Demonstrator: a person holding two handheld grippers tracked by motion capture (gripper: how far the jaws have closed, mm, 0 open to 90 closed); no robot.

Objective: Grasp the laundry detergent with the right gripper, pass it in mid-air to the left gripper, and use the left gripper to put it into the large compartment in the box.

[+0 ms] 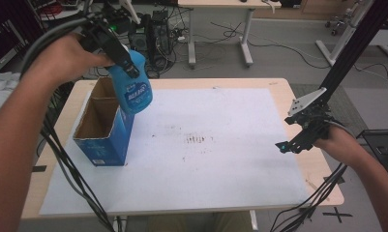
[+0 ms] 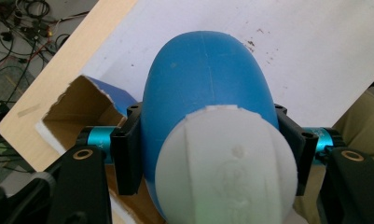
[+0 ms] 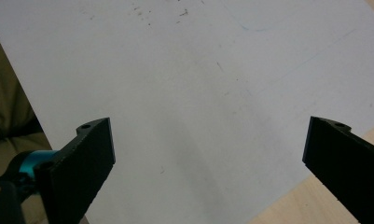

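A blue plastic bottle (image 1: pixel 135 89) with a white cap (image 2: pixel 226 165) hangs in the air above the right rim of an open blue cardboard box (image 1: pixel 100 145). My left gripper (image 1: pixel 126 63) is shut on it, one black jaw pressed to each side of the bottle (image 2: pixel 205 93) just below the cap. The box (image 2: pixel 77 105) stands at the table's left with its brown inside showing. Over the table's right edge my right gripper (image 1: pixel 286 145) stands open, and between its wide-apart jaws (image 3: pixel 208 163) lies only white sheet.
A large white sheet (image 1: pixel 211 159) with small dark stains near its middle covers most of the wooden table (image 1: pixel 305 159). Cables trail from both grippers off the front edge. A black frame post (image 1: pixel 349 48) rises at the right; desks and cables stand behind.
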